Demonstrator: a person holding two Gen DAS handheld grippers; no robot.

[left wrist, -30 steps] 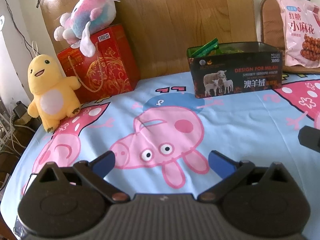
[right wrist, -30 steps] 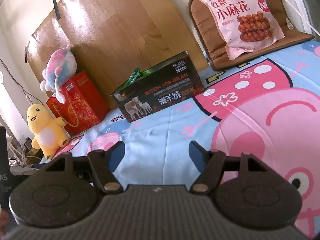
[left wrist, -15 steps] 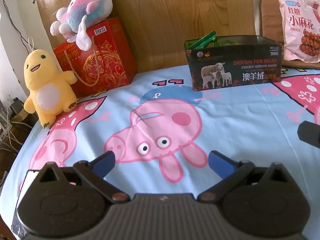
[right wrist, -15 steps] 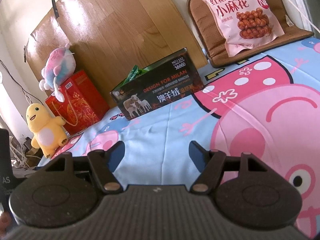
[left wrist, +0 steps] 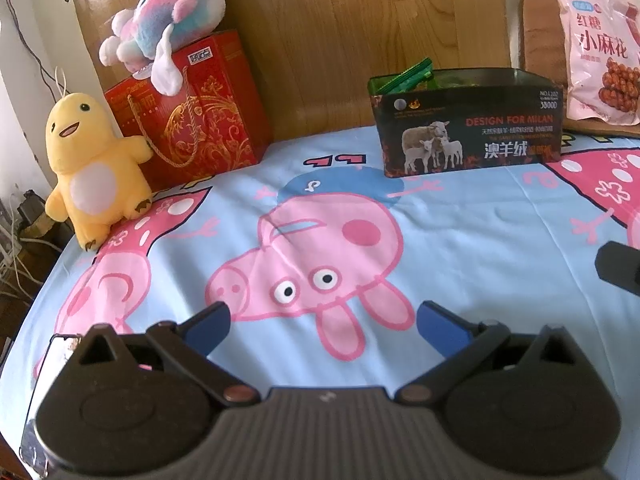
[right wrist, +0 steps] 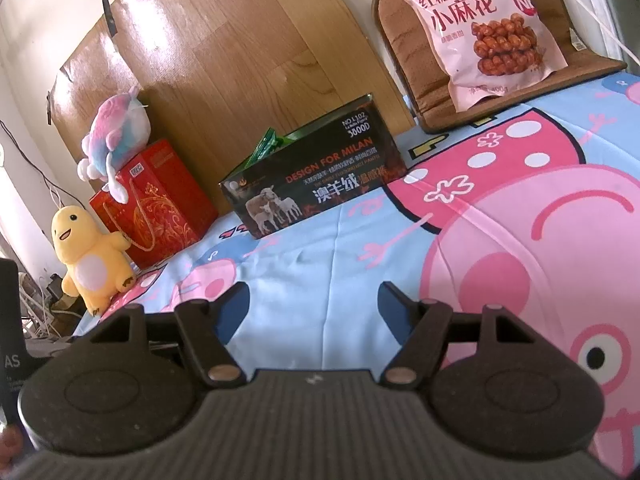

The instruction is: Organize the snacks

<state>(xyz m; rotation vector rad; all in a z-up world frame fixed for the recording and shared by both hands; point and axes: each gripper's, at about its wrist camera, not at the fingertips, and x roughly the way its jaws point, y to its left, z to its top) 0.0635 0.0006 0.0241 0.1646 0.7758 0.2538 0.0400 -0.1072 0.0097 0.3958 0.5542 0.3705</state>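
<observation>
Ahead, snack box [left wrist: 468, 124] well beyond left gripper [left wrist: 322, 322]; both grippers spread, empty; right gripper [right wrist: 314, 300]

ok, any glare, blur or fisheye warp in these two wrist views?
Right wrist: bright glare patches on the wooden board, the bed sheet tilts and bends toward the edges, black vignette in the right corners. Left wrist: even light, board free of hot spots, edges bowed. Both sharp, no motion blur; box print legible.
</observation>
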